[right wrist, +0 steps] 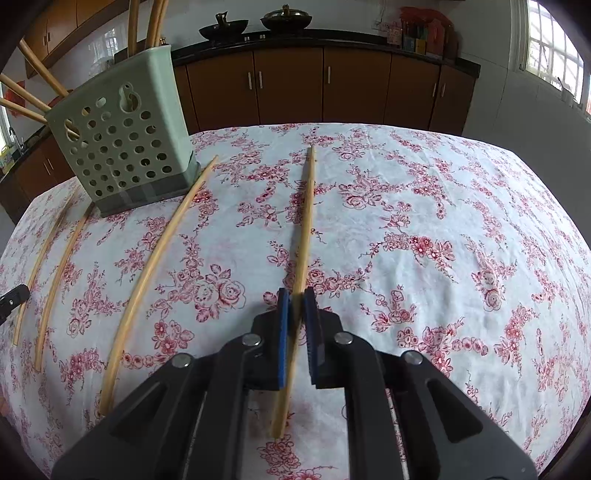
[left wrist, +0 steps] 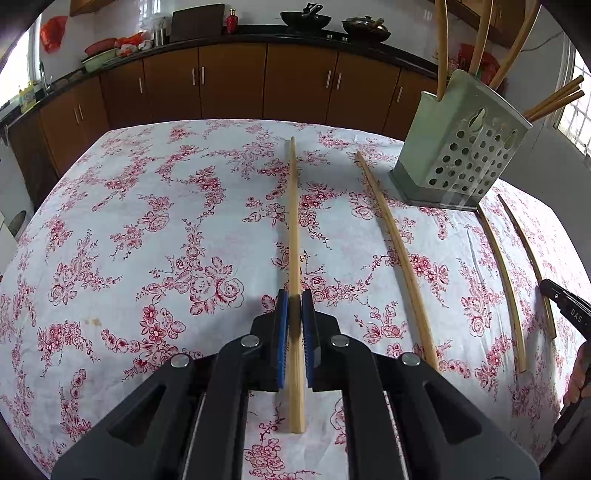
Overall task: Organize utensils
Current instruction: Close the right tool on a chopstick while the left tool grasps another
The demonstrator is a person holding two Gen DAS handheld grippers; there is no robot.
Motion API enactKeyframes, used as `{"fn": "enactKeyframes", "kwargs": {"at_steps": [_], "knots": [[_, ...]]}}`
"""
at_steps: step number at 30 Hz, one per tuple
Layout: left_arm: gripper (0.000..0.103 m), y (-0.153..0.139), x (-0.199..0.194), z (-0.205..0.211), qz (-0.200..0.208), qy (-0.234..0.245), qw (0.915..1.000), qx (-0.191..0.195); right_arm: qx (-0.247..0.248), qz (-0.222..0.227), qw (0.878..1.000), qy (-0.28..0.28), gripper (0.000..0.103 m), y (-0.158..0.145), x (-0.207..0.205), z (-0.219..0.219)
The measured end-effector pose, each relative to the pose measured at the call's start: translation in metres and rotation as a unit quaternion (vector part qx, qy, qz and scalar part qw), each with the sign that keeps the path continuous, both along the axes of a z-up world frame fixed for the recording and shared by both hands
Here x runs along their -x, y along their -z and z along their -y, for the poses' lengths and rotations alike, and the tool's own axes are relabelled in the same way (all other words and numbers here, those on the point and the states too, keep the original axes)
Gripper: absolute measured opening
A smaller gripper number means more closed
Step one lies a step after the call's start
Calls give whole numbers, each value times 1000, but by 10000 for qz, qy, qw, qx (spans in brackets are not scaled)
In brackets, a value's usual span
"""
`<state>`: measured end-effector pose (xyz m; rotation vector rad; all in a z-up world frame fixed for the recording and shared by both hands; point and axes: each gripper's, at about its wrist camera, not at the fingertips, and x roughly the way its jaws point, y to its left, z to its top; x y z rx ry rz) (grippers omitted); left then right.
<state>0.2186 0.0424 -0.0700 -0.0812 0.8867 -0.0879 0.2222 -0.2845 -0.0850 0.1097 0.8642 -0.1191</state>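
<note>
My left gripper (left wrist: pixel 295 301) is shut on a wooden chopstick (left wrist: pixel 294 221) that lies lengthwise on the floral tablecloth. My right gripper (right wrist: pixel 296 299) is shut on another chopstick (right wrist: pixel 305 221) in the same way. A pale green perforated utensil holder (left wrist: pixel 458 147) stands at the right in the left wrist view and at the left in the right wrist view (right wrist: pixel 125 140). It holds several chopsticks. Three loose chopsticks (left wrist: pixel 397 254) lie near the holder in the left wrist view. Three also show in the right wrist view (right wrist: pixel 155 254).
The table carries a white cloth with red flowers (left wrist: pixel 147 229). Brown kitchen cabinets (left wrist: pixel 229 81) and a dark counter with woks (left wrist: pixel 306 18) run behind it. The right gripper's body shows at the right edge of the left wrist view (left wrist: pixel 569 310).
</note>
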Motion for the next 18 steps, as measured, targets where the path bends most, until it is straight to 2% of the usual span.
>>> {"fn": "enactKeyframes", "kwargs": {"at_steps": [18], "knots": [[9, 1, 1, 1, 0, -7, 10000, -50, -34, 10, 10000, 26, 12, 1, 1, 2]]}}
